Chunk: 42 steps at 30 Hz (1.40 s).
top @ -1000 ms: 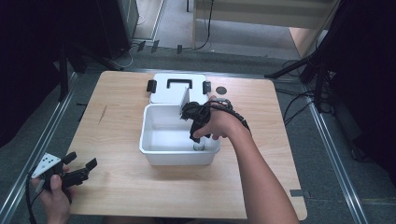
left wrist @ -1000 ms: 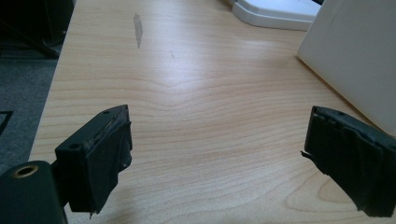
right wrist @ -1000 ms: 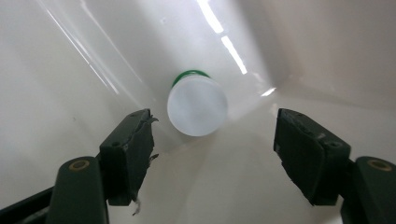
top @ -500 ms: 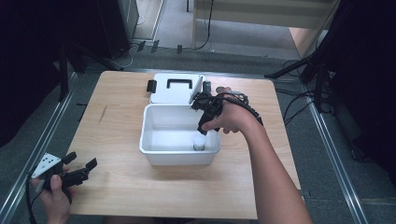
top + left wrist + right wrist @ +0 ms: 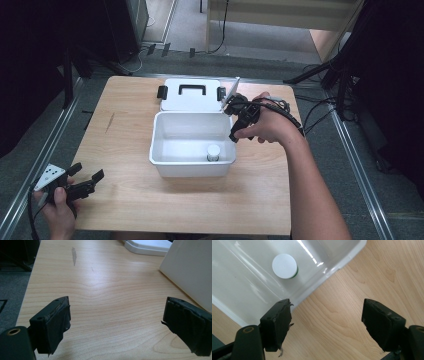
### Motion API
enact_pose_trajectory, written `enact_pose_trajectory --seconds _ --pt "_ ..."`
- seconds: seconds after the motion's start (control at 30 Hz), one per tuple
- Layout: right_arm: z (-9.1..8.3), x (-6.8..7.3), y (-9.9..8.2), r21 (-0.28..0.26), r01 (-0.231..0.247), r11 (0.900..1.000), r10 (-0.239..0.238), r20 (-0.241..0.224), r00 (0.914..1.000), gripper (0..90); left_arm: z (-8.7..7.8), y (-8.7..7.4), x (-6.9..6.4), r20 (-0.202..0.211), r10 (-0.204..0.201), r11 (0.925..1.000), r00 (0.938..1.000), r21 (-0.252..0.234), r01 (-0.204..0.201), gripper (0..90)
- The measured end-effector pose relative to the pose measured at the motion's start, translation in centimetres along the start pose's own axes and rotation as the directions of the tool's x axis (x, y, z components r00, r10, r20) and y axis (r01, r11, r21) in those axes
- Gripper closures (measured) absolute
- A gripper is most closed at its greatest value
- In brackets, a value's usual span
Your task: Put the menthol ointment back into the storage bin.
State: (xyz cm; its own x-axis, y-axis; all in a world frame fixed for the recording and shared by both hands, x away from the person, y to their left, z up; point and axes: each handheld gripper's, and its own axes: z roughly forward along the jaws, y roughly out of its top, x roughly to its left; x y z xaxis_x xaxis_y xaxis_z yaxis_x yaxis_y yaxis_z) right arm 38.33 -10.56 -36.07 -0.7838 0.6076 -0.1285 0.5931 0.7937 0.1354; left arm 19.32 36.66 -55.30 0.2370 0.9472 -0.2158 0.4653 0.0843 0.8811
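A white box [image 5: 161, 150] stands open in the middle of the wooden table, and a small white-capped bottle [image 5: 213, 152] stands upright in its near right corner. The bottle [image 5: 284, 266] has a green band under its cap. My right gripper [image 5: 239, 123] hangs open just past the box's right wall [image 5: 329, 270], above bare table, holding nothing. My left gripper [image 5: 86, 183] rests open at the table's near left corner, also with nothing in it. Its jaws [image 5: 115, 327] stand wide apart over bare wood, with the box's side [image 5: 190, 272] to the right.
The box's white lid [image 5: 191, 95], with a black handle and black clips, lies flat behind the box. A dark scuff [image 5: 109, 122] marks the table's left side. Cables [image 5: 320, 107] trail off the right edge. Metal rails run along both sides on the floor.
My right gripper has lifted out of the box and moved right and back, leaving the bottle standing inside. The left gripper has stayed put.
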Motion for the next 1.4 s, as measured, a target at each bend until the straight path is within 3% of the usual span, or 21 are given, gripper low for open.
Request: enact_pose_trajectory --seconds 0.5,1.0,1.13,1.27,1.3,1.33,1.37,1.4 --pt "1.8 -1.8 -4.0 0.006 -0.071 0.9975 0.071 -0.022 0.9972 24.1 0.0 0.0 -0.1 -0.003 0.001 1.0000 1.0000 0.000 -0.001 8.3" --pt "4.8 -3.1 -9.5 -0.037 -0.164 0.9858 0.162 -0.047 0.9857 17.4 0.0 0.0 -0.1 -0.006 0.007 1.0000 1.0000 0.005 -0.007 8.3" --pt "5.6 -3.3 -11.2 -0.068 -0.214 0.9745 0.213 -0.022 0.9769 14.4 0.0 0.0 -0.1 -0.007 0.007 1.0000 0.9999 0.004 -0.007 8.2" --pt "6.5 -3.5 -13.4 -0.153 -0.279 0.9480 0.280 -0.017 0.9599 13.6 0.0 0.0 0.0 -0.006 0.004 1.0000 1.0000 0.003 -0.004 8.2" --pt "6.5 -3.5 -13.4 -0.153 -0.279 0.9480 0.280 -0.017 0.9599 13.6 0.0 0.0 0.0 -0.006 0.004 1.0000 1.0000 0.003 -0.004 8.2" --pt "6.8 -3.8 -14.4 -0.192 -0.317 0.9288 0.318 -0.027 0.9477 13.6 0.0 0.0 0.0 -0.007 0.004 1.0000 1.0000 0.004 -0.004 8.3" --pt "6.8 -3.8 -14.4 -0.192 -0.317 0.9288 0.318 -0.027 0.9477 13.6 0.0 0.0 0.0 -0.007 0.004 1.0000 1.0000 0.004 -0.004 8.3" --pt "7.2 -3.9 -15.4 -0.227 -0.353 0.9075 0.356 -0.030 0.9340 13.5 0.0 0.0 -0.1 -0.007 0.008 1.0000 0.9999 0.005 -0.008 8.3"
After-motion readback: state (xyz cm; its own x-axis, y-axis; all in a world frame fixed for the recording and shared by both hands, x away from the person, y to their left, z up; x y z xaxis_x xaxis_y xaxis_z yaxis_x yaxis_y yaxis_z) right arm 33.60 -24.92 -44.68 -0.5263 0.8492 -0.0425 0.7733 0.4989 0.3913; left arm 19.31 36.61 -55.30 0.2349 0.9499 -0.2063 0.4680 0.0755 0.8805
